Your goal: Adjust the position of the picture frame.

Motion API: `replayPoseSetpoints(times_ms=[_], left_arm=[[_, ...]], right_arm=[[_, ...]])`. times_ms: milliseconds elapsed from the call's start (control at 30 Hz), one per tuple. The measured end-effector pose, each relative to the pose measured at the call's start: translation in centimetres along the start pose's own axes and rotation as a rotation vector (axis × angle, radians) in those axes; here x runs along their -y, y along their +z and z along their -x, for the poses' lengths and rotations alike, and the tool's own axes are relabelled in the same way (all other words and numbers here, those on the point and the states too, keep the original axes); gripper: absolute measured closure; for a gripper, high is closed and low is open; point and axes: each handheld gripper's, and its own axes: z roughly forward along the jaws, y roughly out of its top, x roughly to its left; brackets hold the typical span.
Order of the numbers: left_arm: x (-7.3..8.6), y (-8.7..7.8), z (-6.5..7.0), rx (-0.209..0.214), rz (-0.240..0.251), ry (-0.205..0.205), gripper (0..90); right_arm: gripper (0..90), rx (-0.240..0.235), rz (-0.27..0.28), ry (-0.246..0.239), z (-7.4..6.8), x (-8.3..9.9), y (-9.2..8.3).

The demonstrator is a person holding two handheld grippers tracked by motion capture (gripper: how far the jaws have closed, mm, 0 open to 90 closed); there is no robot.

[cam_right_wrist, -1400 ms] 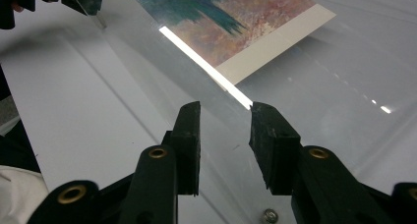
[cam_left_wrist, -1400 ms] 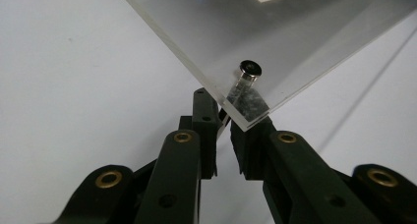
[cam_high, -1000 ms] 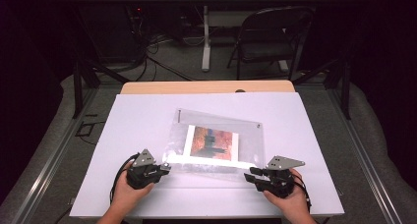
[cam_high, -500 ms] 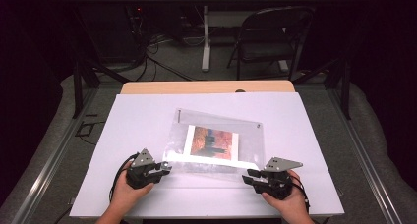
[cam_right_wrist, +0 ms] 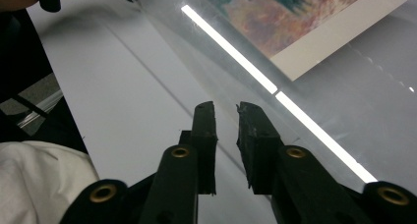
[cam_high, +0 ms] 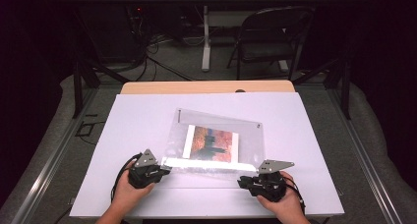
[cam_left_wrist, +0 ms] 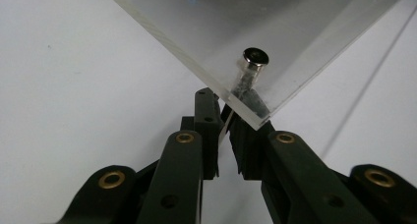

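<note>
Both jaws closed further | left gripper pinches acrylic frame corner | right gripper narrowly apart, empty

My tabletop is covered in white, with a bare wooden strip along its far edge. A clear plastic frame with a picture lies on it.
</note>
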Motion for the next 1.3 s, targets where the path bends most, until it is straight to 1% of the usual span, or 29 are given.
replayPoseSetpoints(times_ms=[100,167,233,267,300,367,400,433,467,500,533,567,633,667,700,800,833,900,933,967,1033,1100,1167,1200,1233,1300], left_arm=[[-0.2,-0.3,0.0,0.004,0.022,-0.010,82.6],[-0.3,-0.5,0.0,0.010,0.028,-0.017,82.6],[-0.4,-0.6,-0.1,0.015,0.031,-0.019,82.6],[-0.4,-0.7,0.0,0.017,0.036,-0.027,82.6],[-0.4,-0.7,0.1,0.021,0.039,-0.031,82.5],[-0.5,-0.9,0.2,0.028,0.043,-0.023,82.6],[-0.5,-0.9,0.3,0.032,0.047,-0.021,82.8],[-0.6,-1.0,0.5,0.034,0.053,-0.028,82.9],[-0.6,-1.0,0.5,0.037,0.056,-0.025,83.0],[-0.6,-1.0,0.5,0.037,0.056,-0.025,83.0],[-0.7,-1.1,0.6,0.043,0.061,-0.026,83.1],[-0.7,-1.2,0.6,0.041,0.061,-0.017,83.2],[-0.7,-1.2,0.7,0.045,0.062,-0.011,83.4],[-0.7,-1.1,0.9,0.051,0.068,-0.010,83.7],[-0.8,-1.1,0.9,0.058,0.069,-0.007,83.7],[-0.9,-0.8,1.3,0.065,0.073,0.004,84.0],[-0.9,-0.7,1.4,0.067,0.067,0.013,84.1],[-1.0,-0.4,1.7,0.075,0.063,0.018,84.1],[-1.0,-0.3,1.9,0.078,0.063,0.021,84.2],[-1.1,-0.1,2.1,0.081,0.060,0.027,84.3],[-1.2,0.0,2.3,0.091,0.059,0.037,84.5],[-1.3,0.2,2.6,0.099,0.070,0.034,84.6],[-1.4,0.3,2.7,0.100,0.070,0.039,84.7],[-1.4,0.4,2.8,0.108,0.065,0.041,84.7],[-1.5,0.6,2.8,0.113,0.059,0.044,84.6],[-1.4,0.7,2.9,0.111,0.062,0.043,84.6]], right_arm=[[85.0,-0.034,-0.042,0.032,-0.1,0.0,0.2],[86.5,-0.048,-0.086,0.048,-0.1,0.1,0.5],[89.3,-0.044,-0.123,0.069,0.1,0.2,0.7],[89.9,-0.037,-0.134,0.080,0.3,0.3,0.8],[90.0,-0.031,-0.136,0.092,0.4,0.3,0.8],[90.0,-0.017,-0.134,0.122,0.8,0.2,0.7],[90.0,0.000,-0.131,0.139,1.1,0.1,0.5],[90.0,-0.012,-0.137,0.154,1.3,0.1,0.4],[90.0,-0.022,-0.135,0.178,1.5,0.1,0.4],[90.0,-0.022,-0.135,0.178,1.5,0.1,0.4],[90.0,0.000,-0.152,0.181,1.6,0.1,0.5],[90.0,0.006,-0.159,0.180,1.6,0.1,0.6],[90.0,0.010,-0.163,0.187,1.7,0.0,0.6],[90.0,0.021,-0.163,0.190,1.9,-0.2,0.6],[90.0,0.023,-0.163,0.196,2.0,-0.2,0.6],[90.0,0.017,-0.150,0.246,2.8,-0.5,0.5],[90.0,0.015,-0.146,0.261,3.1,-0.5,0.5],[90.0,0.021,-0.148,0.279,3.7,-0.7,0.6],[90.0,0.025,-0.137,0.285,4.0,-0.7,0.7],[90.0,0.034,-0.149,0.283,4.3,-0.9,0.7],[90.0,0.027,-0.140,0.305,4.9,-1.1,0.9],[90.0,0.029,-0.141,0.309,5.3,-1.6,1.0],[90.0,0.029,-0.140,0.308,5.5,-1.8,1.1],[90.0,0.030,-0.130,0.308,5.6,-2.0,1.3],[90.0,0.030,-0.142,0.308,6.1,-2.4,1.7],[90.0,0.032,-0.149,0.311,6.3,-2.5,1.9]])
